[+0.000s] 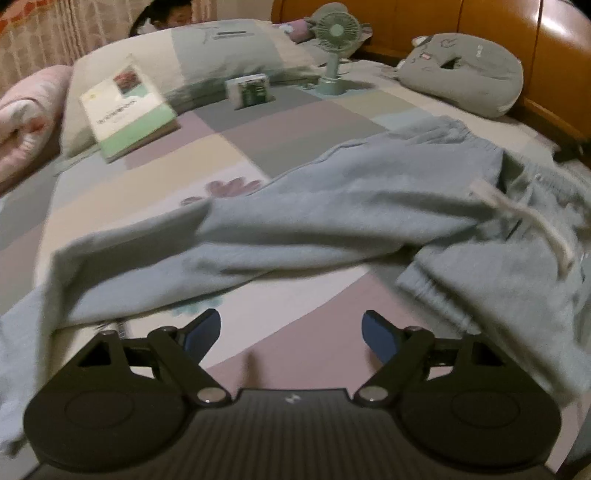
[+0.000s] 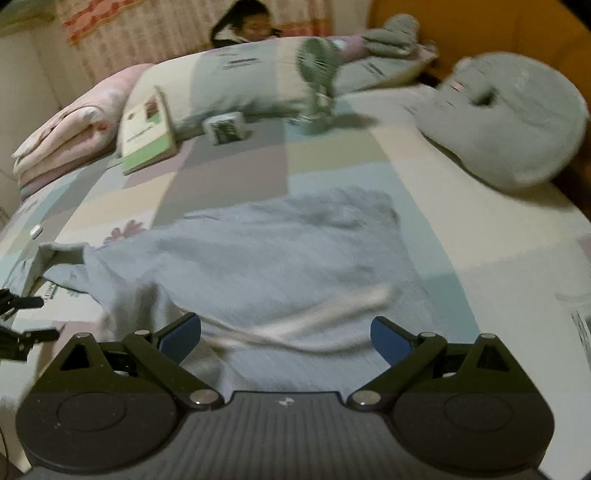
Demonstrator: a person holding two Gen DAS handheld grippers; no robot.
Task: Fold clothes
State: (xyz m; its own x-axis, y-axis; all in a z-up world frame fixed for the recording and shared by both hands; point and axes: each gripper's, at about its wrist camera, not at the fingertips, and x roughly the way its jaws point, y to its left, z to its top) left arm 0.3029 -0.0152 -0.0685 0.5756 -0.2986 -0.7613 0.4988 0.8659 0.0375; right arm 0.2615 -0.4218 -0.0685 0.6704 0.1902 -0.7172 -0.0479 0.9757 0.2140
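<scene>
1. The left gripper point(image 1: 291, 334) hangs over the patchwork bedsheet point(image 1: 295, 343), its jaws spread wide with only bare sheet between the blue pads point(image 1: 205, 328).
2. The right gripper point(image 2: 286, 338) is also spread wide and holds nothing. Between and just under its fingertips lies cloth of the grey-blue sweatpants point(image 2: 258, 258), crossed by a pale drawstring point(image 2: 314, 317).
3. Deciding relation: the sweatpants point(image 1: 332, 206) lie with their long axis across the left gripper's view. The gathered waistband point(image 1: 480, 144) is far right, with a white drawstring point(image 1: 524, 221), and one leg runs out to the near left edge. A second layer with an elastic hem point(image 1: 436, 291) lies doubled over at the right, just ahead of the left jaws.
4. By my reading the right gripper is the nearer, already above the fabric. The left stands just short of it, and the leg's lower edge lies a little ahead.
5. The garment is loosely bunched, partly doubled but not squared. This could be a fold under way or a heap needing spreading.
6. Farther off are a book point(image 1: 127, 110), a small box point(image 1: 249, 90), a green desk fan point(image 1: 336, 44), a grey plush pillow point(image 1: 465, 74) and the wooden headboard point(image 1: 480, 22).
</scene>
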